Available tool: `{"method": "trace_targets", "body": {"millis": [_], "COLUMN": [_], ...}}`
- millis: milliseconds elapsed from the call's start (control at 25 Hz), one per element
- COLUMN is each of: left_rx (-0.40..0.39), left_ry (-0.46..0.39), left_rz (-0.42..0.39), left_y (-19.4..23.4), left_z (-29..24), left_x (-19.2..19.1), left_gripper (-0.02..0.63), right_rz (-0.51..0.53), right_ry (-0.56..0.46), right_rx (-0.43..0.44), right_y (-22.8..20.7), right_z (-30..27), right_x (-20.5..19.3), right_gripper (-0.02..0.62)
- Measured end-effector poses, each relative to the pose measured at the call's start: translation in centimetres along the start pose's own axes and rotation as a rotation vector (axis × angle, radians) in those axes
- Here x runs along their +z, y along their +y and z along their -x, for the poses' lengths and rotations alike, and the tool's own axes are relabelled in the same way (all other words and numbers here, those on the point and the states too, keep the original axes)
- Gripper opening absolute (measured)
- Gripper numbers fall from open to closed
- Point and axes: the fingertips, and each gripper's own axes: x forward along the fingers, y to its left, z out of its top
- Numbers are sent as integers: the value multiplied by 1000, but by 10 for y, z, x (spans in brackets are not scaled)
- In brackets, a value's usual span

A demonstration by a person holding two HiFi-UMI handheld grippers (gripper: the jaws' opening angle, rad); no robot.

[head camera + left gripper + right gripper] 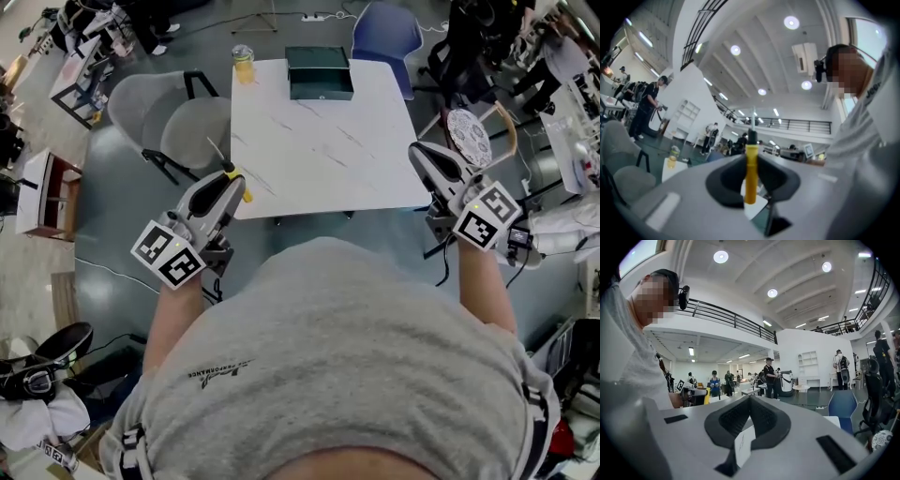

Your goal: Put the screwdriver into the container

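A screwdriver (751, 173) with a yellow handle stands upright between the jaws of my left gripper (751, 161), which is shut on it; its thin metal shaft points up and away. In the head view, the left gripper (230, 185) hovers at the front left corner of the white table (319, 150), with the screwdriver (234, 178) at its tip. A dark green container (320, 72) sits at the table's far edge. My right gripper (419, 153) is at the front right corner. The right gripper (749, 401) is shut with nothing in it.
A cup of yellow drink (243, 64) stands at the table's far left corner. Two grey chairs (178, 127) are left of the table, a blue chair (384, 33) behind it. A round patterned seat (468, 136) is to the right. People stand far off in the hall.
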Motion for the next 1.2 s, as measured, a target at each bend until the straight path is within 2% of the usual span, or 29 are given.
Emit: {"method": "trace_targets", "body": {"millis": [200,640,920,1200], "left_rx": [25,117,154,180], "left_ry": [3,-4,17,25], "left_rz": [28,9,-9,-20], "left_y": [4,27,37,49], "left_z": [0,-10,-69,-162], "left_x": [-9,-7,-10,-11], "left_gripper": [75,75,75,75], "right_rz": [-12,-36,-56,-75], "right_ry": [4,-7,-18,-39], "right_rx": [16,90,139,157], "right_y": [-6,-45,-109,-199], "right_z": [-7,-44,-58,-55], "right_x": [-7,-14,-12,-10], "right_gripper": [8,8,8,8]}}
